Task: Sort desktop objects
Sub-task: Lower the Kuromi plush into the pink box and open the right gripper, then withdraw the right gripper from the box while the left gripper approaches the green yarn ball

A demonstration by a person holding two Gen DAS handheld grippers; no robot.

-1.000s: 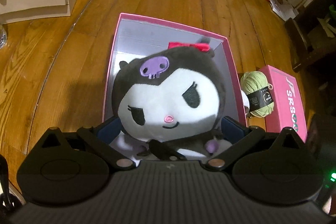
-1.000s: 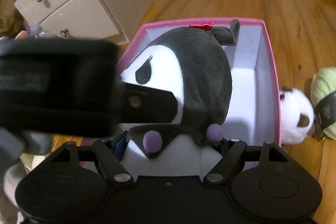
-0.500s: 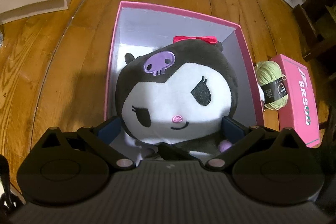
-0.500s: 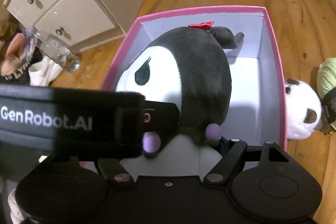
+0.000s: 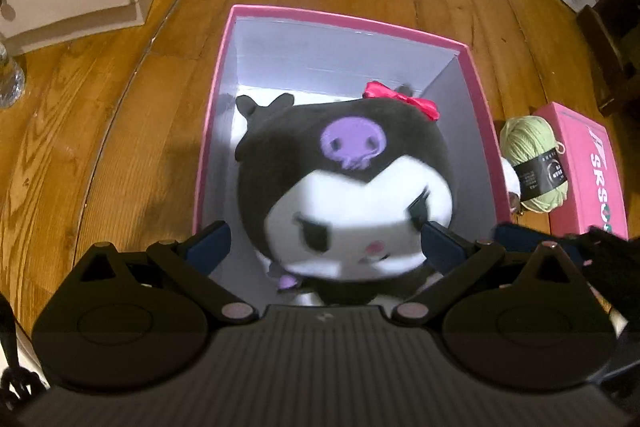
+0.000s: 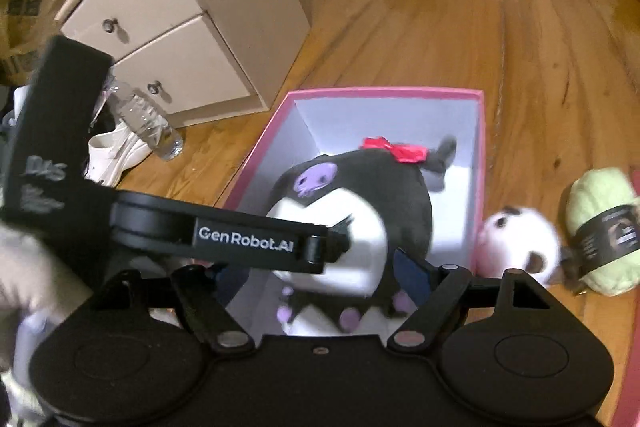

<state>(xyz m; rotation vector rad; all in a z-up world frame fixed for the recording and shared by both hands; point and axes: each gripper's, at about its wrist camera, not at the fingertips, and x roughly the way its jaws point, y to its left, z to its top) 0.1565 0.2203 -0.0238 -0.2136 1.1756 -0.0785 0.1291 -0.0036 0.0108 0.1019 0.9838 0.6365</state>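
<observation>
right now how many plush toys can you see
2. The black and white plush lies in the pink box. A small white plush sits on the floor outside the box, beside the green yarn. More may be hidden behind the grippers.

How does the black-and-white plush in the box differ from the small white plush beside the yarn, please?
The black-and-white plush lies inside the pink box; the small white plush sits outside on the floor, against the box wall. The first is much larger, with a red bow and purple skull; the second has neither. Both are soft toys.
</observation>
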